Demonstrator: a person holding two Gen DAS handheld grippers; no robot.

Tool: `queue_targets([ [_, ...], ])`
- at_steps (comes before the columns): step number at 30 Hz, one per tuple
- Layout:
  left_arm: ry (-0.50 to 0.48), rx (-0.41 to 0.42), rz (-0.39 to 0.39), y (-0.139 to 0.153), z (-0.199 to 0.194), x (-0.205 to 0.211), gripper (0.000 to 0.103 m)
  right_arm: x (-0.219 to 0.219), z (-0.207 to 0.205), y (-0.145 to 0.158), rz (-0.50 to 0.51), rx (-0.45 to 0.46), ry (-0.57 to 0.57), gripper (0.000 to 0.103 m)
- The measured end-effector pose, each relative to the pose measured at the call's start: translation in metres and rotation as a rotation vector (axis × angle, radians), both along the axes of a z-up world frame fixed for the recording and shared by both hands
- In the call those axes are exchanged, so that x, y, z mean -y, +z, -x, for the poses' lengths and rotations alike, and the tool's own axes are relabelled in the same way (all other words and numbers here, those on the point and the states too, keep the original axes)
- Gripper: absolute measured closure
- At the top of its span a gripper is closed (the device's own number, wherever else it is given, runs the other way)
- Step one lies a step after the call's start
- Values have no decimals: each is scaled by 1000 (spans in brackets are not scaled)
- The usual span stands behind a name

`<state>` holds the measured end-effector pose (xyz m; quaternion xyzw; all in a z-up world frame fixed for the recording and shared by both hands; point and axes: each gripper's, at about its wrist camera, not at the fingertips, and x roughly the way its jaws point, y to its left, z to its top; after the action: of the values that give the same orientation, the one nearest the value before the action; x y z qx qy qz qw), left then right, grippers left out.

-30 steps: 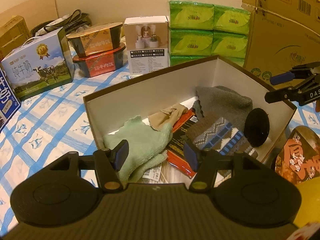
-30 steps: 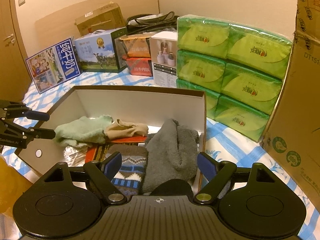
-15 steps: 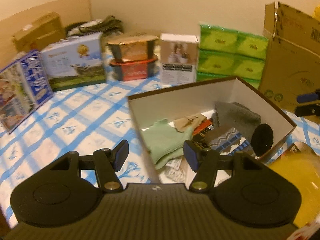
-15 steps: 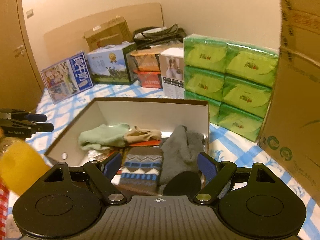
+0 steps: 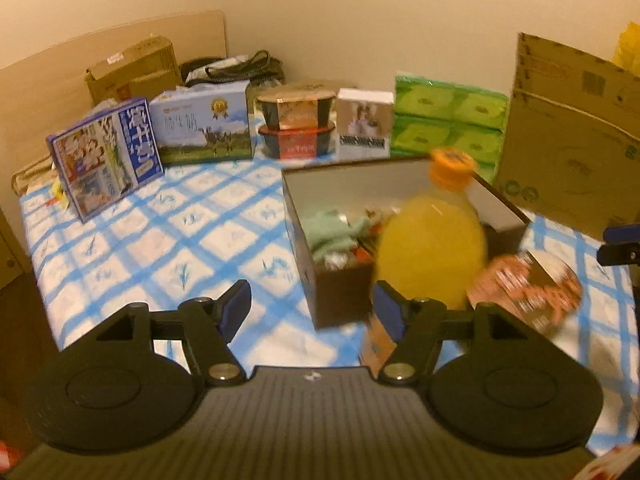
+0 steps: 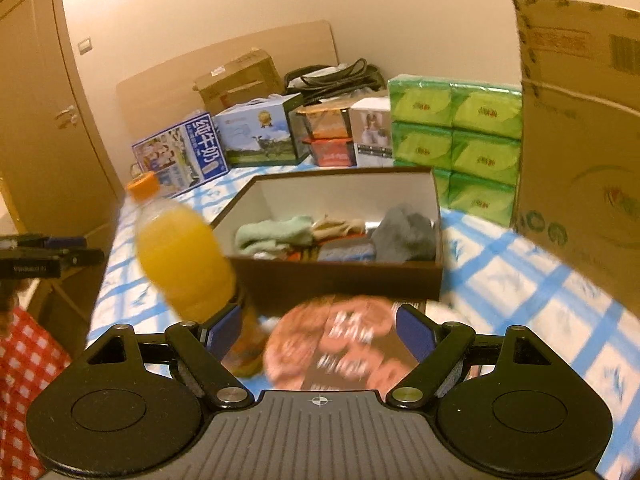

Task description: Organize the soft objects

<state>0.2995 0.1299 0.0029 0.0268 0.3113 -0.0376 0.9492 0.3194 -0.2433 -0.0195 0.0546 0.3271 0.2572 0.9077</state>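
Observation:
A brown shoebox (image 6: 340, 280) with a white inside holds the soft things: a mint green cloth (image 6: 272, 232), a beige piece (image 6: 336, 226), a grey sock (image 6: 408, 232) and a patterned sock (image 6: 348, 250). In the left wrist view the box (image 5: 340, 292) stands right of centre and the green cloth (image 5: 332, 228) shows inside it. My left gripper (image 5: 312, 312) hangs back from the box over the bedspread; its jaws are opening with nothing between them. My right gripper (image 6: 320, 332) is open and empty, held above a noodle bowl (image 6: 340, 344) in front of the box.
An orange juice bottle (image 6: 184, 256) stands by the box's near left corner. Milk cartons (image 5: 204, 128), stacked food tubs (image 5: 296, 126), green tissue packs (image 6: 456, 136) and a big cardboard box (image 6: 580, 152) line the back and right. The blue checked spread (image 5: 160, 240) lies left of the shoebox.
Both grippers have drawn back and up from the shoebox, so it looks smaller. The juice bottle and noodle bowl have come into view in front. The left jaws stand a little wider.

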Motion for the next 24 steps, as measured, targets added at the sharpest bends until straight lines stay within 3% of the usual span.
queue_targets([
  [12,5,-50,-44,-13,124,63,36,0,109,-8,-13,-20,-62,19],
  [24,63,-104,-32,-33,208,116,36,-14,196,-38,42,-94,-93,19],
])
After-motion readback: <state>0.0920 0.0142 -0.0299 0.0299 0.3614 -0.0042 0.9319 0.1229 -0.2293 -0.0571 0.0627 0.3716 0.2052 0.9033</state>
